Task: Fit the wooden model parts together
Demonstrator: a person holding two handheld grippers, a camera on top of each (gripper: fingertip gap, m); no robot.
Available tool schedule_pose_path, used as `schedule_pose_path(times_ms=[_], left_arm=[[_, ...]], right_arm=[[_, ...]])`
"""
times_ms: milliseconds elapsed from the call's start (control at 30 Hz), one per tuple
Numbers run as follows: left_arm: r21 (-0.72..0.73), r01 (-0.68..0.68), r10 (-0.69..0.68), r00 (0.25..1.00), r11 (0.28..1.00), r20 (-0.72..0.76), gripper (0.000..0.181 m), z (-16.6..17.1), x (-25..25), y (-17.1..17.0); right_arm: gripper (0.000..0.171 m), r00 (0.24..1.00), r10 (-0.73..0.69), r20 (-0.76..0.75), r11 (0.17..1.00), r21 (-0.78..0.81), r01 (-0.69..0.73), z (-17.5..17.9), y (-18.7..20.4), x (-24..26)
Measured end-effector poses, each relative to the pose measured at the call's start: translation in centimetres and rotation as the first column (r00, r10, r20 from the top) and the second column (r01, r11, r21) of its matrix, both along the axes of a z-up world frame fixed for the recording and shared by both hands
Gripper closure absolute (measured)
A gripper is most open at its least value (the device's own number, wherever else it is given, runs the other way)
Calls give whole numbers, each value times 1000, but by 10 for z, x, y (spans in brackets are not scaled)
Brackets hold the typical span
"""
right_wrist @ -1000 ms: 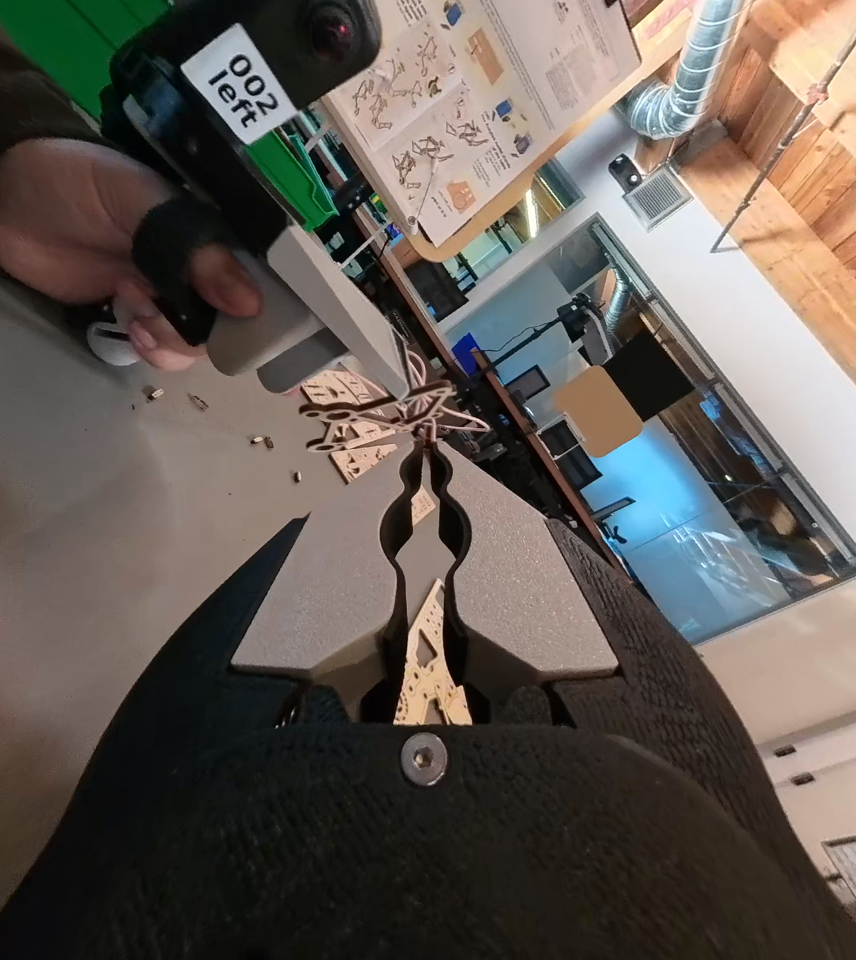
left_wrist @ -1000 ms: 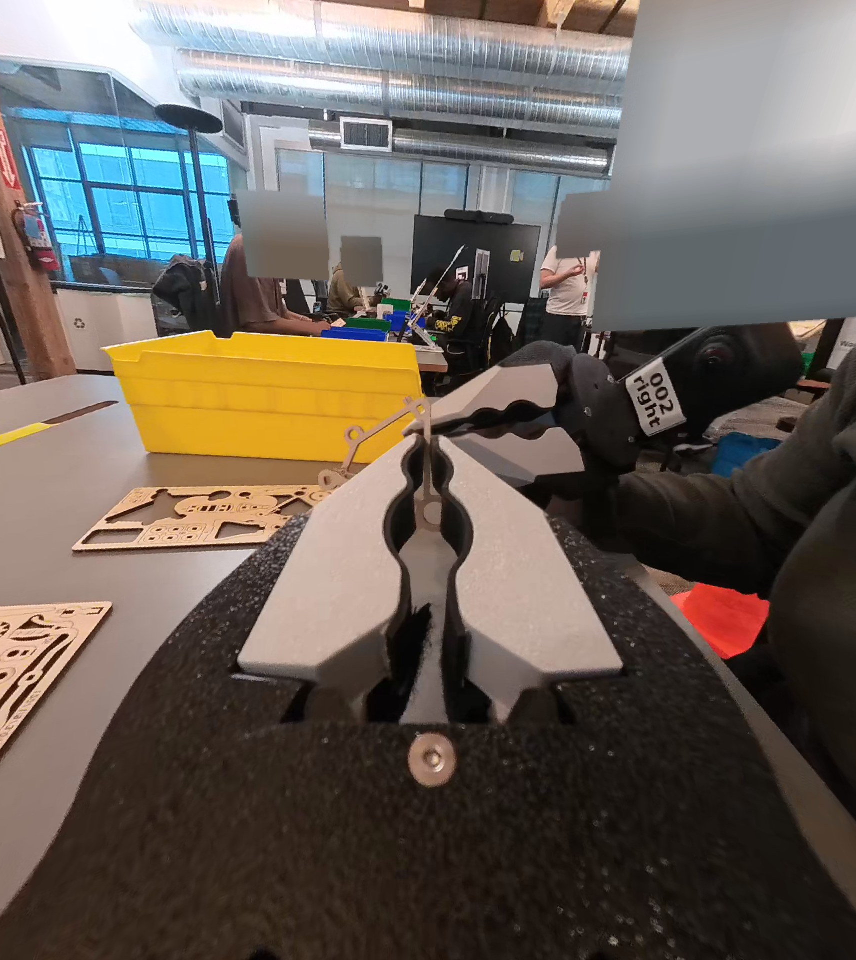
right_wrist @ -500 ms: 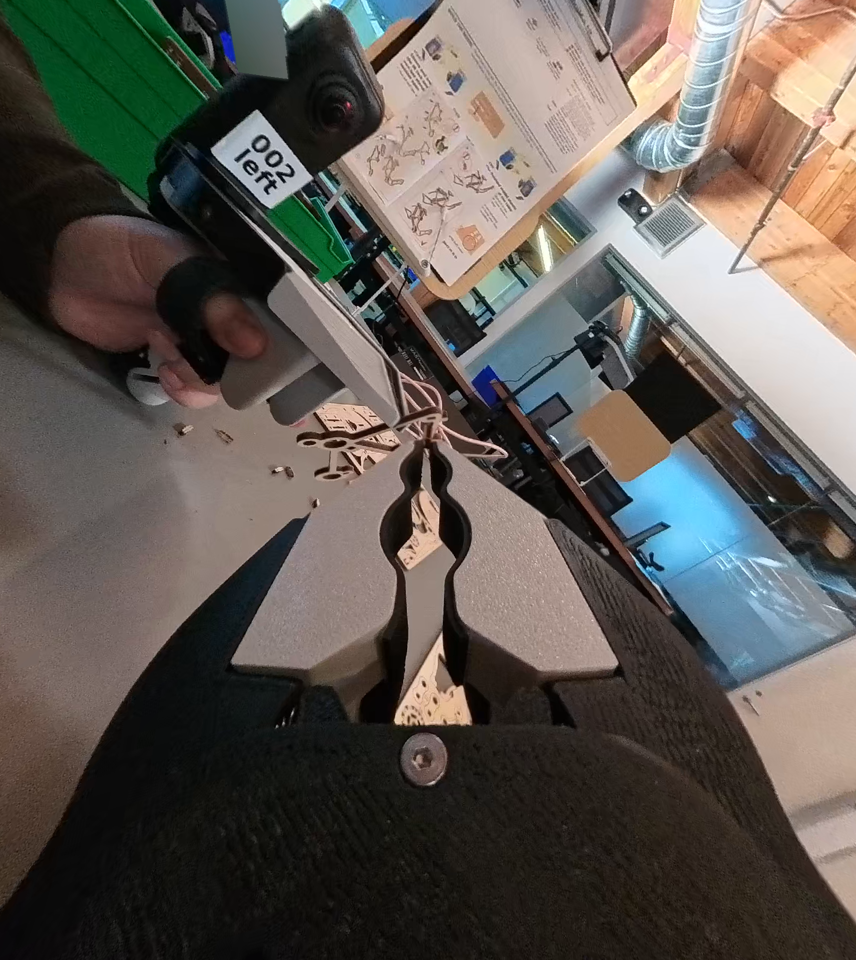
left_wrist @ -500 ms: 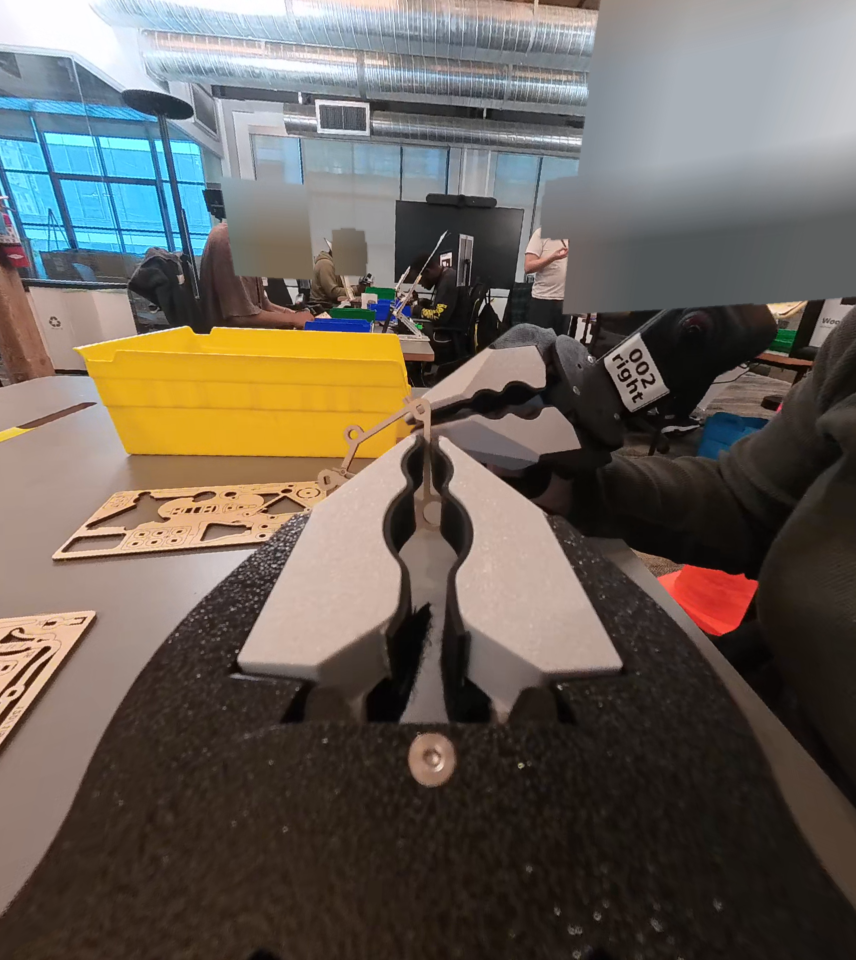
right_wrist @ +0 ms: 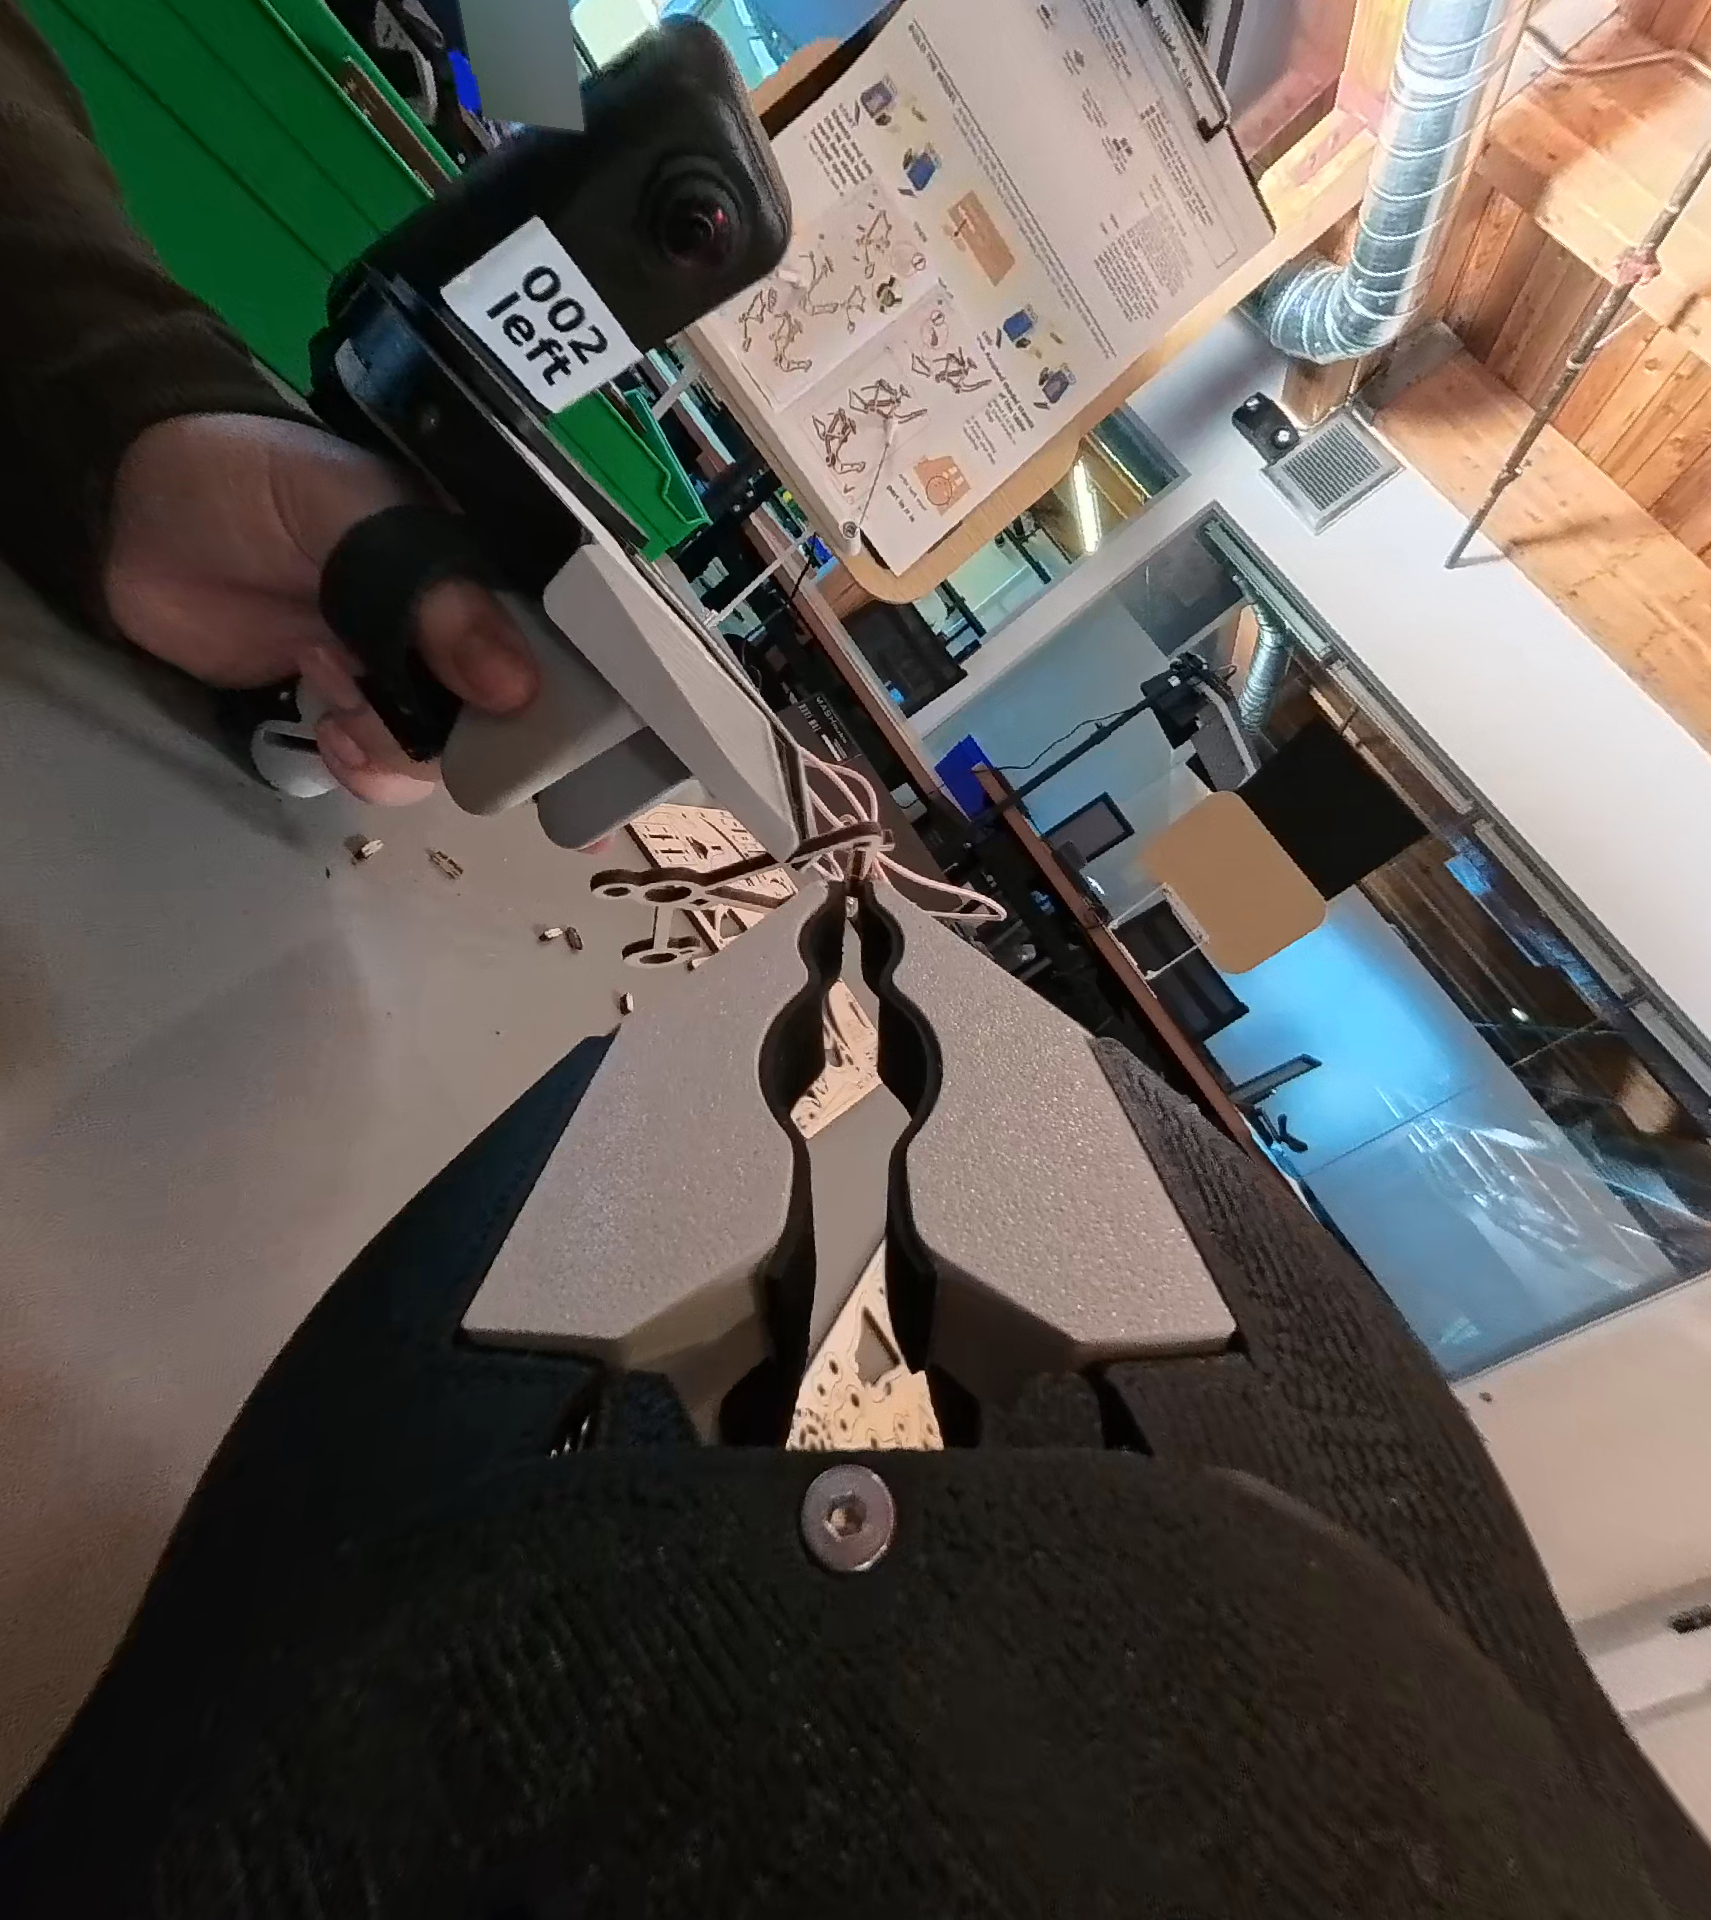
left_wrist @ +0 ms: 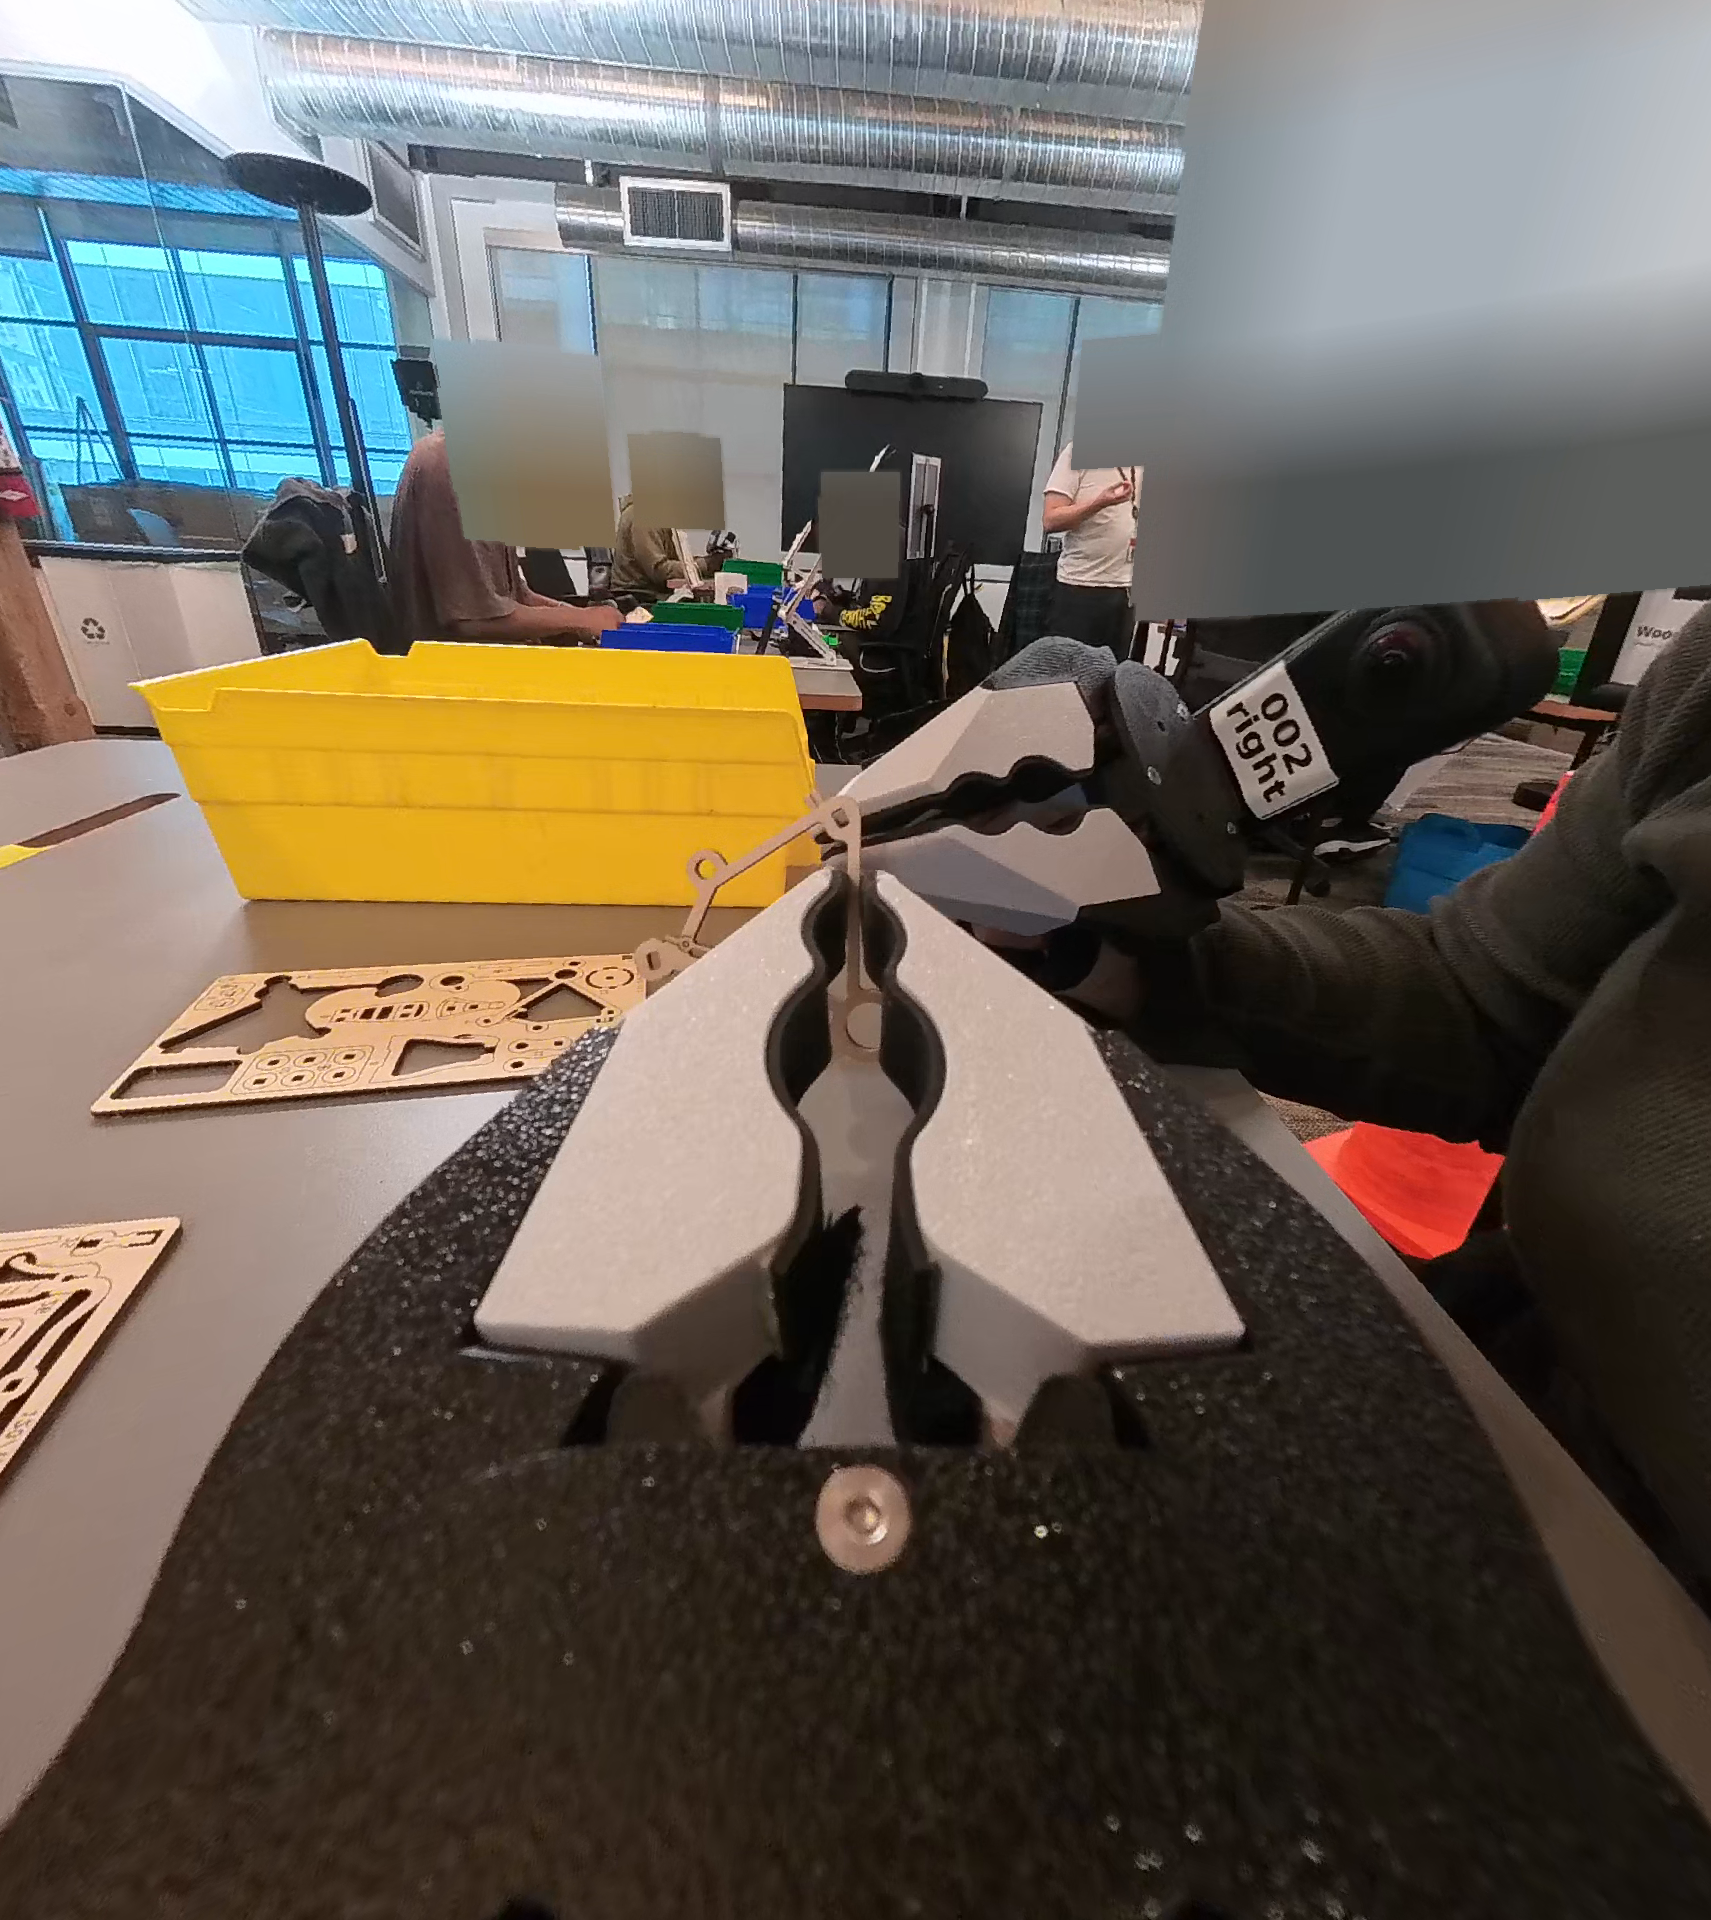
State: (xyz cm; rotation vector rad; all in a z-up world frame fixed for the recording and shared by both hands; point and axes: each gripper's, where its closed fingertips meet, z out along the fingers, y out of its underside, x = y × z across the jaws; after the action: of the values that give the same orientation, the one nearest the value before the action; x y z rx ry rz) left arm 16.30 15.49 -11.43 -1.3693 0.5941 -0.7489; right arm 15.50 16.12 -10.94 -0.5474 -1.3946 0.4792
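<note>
Thin wooden strut (left_wrist: pixel 856 997) being pinched upright by left gripper (left_wrist: pixel 856 883). Angled wooden link (left_wrist: pixel 757 862) being clamped by right gripper (left_wrist: pixel 846 831), coming in from right, meeting at strut tip above table (left_wrist: pixel 51 966).

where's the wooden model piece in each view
Left wrist view: the wooden model piece sits just above centre, pinched at the tips of the left hand-held gripper, in front of the yellow bin.
Right wrist view: it shows left of that view's fingertips.
Shared landmark: the punched wooden sheet on the table.
</note>
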Motion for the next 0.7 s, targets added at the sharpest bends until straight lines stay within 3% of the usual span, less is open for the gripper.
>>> schedule_pose_path(times_ms=[433,700], left_arm=[[8,5,-5,1000,1000,5,181,1,0,-1],[83,12,-21,994,996,112,181,19,-11,-9]], right_arm=[[170,1000,5,-1,1000,-3,-5,0,-1,0],[171,1000,-17,4,1000,-22,17,5,-2,-6]])
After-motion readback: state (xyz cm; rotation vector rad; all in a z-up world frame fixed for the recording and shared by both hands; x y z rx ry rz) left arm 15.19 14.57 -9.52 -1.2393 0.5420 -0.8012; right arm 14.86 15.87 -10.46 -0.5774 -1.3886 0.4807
